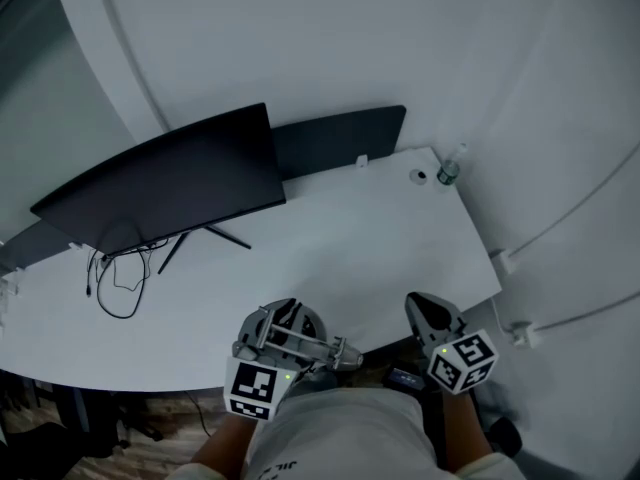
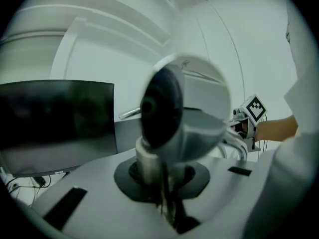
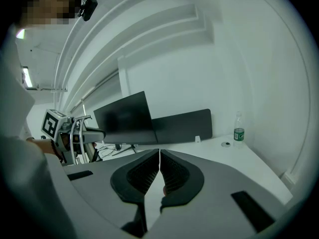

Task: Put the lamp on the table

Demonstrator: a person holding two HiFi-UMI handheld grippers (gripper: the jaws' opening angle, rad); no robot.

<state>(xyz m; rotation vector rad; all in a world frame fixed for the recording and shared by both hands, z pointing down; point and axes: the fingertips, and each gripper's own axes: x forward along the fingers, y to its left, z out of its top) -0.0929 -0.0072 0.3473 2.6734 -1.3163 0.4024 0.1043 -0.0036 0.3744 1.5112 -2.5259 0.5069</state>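
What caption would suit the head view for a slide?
Left gripper holds the lamp at the near edge of the white table; right gripper shut, empty; monitor and bottle beyond.

Pale room, white table (image 1: 350, 238)
Curved white wall (image 1: 300, 38) at twelve o'clock; dark monitor (image 1: 170, 183) at ten, dark panel (image 1: 340, 138) behind it; wood floor (image 1: 150, 453) at seven.

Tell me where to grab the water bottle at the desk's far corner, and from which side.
Grip the water bottle around its middle, at the green label, coming in level from the near side across the table. It stands upright and narrow, with the wall close behind, so that side looks most open.
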